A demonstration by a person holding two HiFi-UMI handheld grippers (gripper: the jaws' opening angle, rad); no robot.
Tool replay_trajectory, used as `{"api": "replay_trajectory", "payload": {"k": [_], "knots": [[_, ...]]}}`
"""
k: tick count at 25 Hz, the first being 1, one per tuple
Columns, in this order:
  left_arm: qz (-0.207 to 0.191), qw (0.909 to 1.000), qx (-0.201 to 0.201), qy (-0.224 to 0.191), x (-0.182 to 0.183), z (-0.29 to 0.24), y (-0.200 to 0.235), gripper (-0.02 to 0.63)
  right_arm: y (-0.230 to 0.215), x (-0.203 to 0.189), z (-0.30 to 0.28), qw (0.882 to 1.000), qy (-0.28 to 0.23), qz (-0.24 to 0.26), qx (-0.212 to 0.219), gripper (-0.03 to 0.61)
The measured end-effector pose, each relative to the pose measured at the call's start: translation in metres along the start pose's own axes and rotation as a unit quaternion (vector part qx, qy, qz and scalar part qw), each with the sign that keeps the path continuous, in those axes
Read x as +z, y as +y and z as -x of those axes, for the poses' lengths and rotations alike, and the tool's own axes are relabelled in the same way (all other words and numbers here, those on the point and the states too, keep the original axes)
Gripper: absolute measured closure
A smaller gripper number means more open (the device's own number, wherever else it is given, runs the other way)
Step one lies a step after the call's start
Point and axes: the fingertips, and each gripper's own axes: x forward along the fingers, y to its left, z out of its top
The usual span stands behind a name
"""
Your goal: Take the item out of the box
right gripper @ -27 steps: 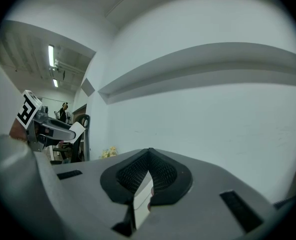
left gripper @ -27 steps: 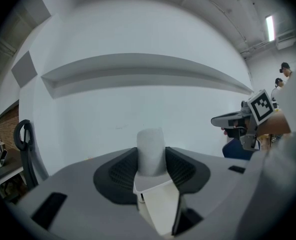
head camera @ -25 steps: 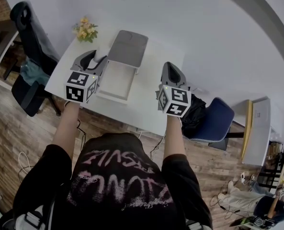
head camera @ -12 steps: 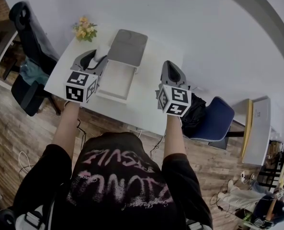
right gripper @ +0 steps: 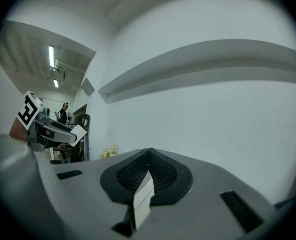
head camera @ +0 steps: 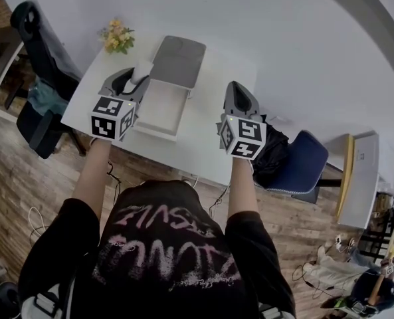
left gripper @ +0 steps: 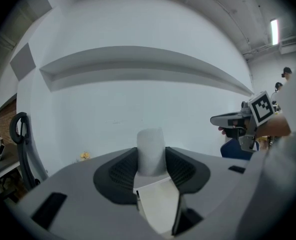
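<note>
On the white table (head camera: 203,138) lies an open box: its shallow white tray (head camera: 160,106) is near me and its grey lid (head camera: 179,62) is folded back behind it. My left gripper (head camera: 133,80) hangs over the table just left of the tray, shut on a white rounded item (head camera: 142,72). In the left gripper view the item (left gripper: 151,151) stands upright between the dark pads (left gripper: 123,171) of that gripper (left gripper: 151,160). My right gripper (head camera: 240,93) is over the table's right part, shut with nothing in it; its tips (right gripper: 148,156) meet.
Yellow flowers (head camera: 117,38) stand at the table's far left corner. A black office chair (head camera: 40,58) is left of the table. A blue chair (head camera: 296,168) with a black bag (head camera: 273,153) is at its right. A white wall lies beyond.
Nothing has visibly changed with the grippers or the box; only the head view has shifted slightly.
</note>
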Motion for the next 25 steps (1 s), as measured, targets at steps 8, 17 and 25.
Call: {"api": "replay_trajectory", "payload": {"k": [8, 17, 25], "knots": [[0.007, 0.9984, -0.017, 0.054, -0.039, -0.024, -0.017, 0.439, -0.017, -0.03, -0.003, 0.999, 0.031, -0.013, -0.005, 0.569], [0.018, 0.9879, -0.037, 0.15, -0.107, -0.072, -0.048, 0.437, -0.057, -0.083, -0.014, 0.996, 0.081, -0.024, 0.003, 0.569], [0.043, 0.9644, -0.016, 0.261, -0.171, -0.1, -0.06, 0.439, -0.106, -0.124, -0.017, 0.992, 0.118, -0.041, 0.003, 0.569]]}}
